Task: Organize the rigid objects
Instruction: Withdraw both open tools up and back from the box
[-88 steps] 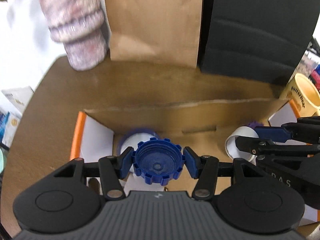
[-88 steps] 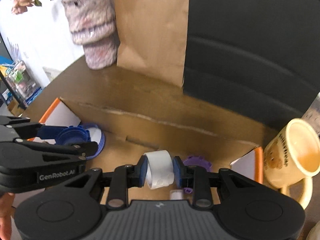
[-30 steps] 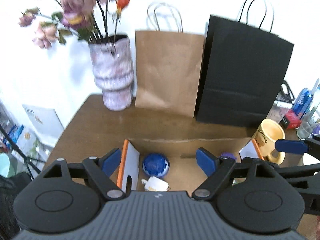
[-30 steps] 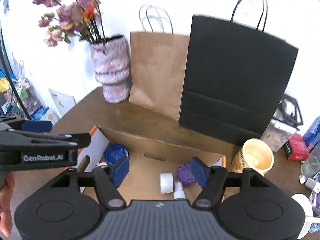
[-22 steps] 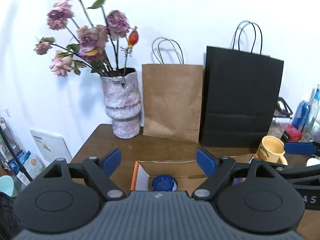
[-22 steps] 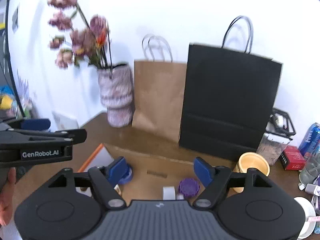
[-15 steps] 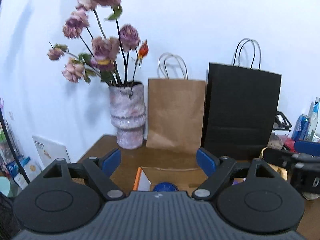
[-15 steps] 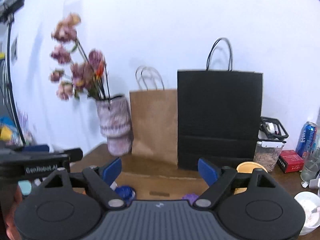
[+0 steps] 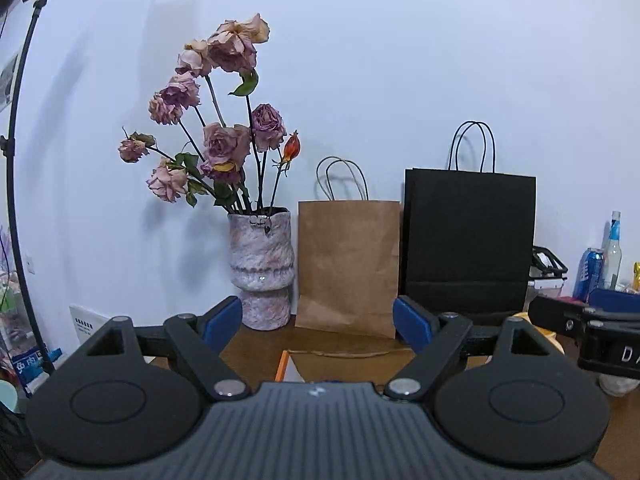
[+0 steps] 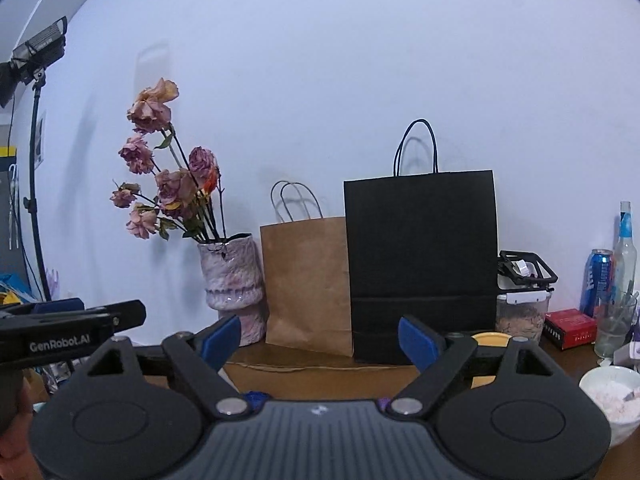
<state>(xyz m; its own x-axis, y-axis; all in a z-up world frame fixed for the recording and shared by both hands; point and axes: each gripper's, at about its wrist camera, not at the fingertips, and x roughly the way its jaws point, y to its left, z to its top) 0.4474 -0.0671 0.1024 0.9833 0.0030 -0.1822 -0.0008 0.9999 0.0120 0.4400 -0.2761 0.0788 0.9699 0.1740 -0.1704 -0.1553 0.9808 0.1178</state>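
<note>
Left gripper (image 9: 318, 326): jaws spread wide, nothing held. Right gripper (image 10: 320, 338): jaws likewise apart, nothing held. Cardboard box (image 9: 348, 364): on the wooden table (image 9: 260, 340), low behind both grippers, contents mostly hidden. Behind it: vase (image 9: 261, 270), brown paper bag (image 9: 348, 266), black bag (image 9: 468, 240).

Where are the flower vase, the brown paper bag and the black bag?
flower vase (image 9: 262, 268), left wrist view, middle of its body
brown paper bag (image 9: 348, 264), left wrist view, front panel
black bag (image 10: 420, 256), right wrist view, front panel
</note>
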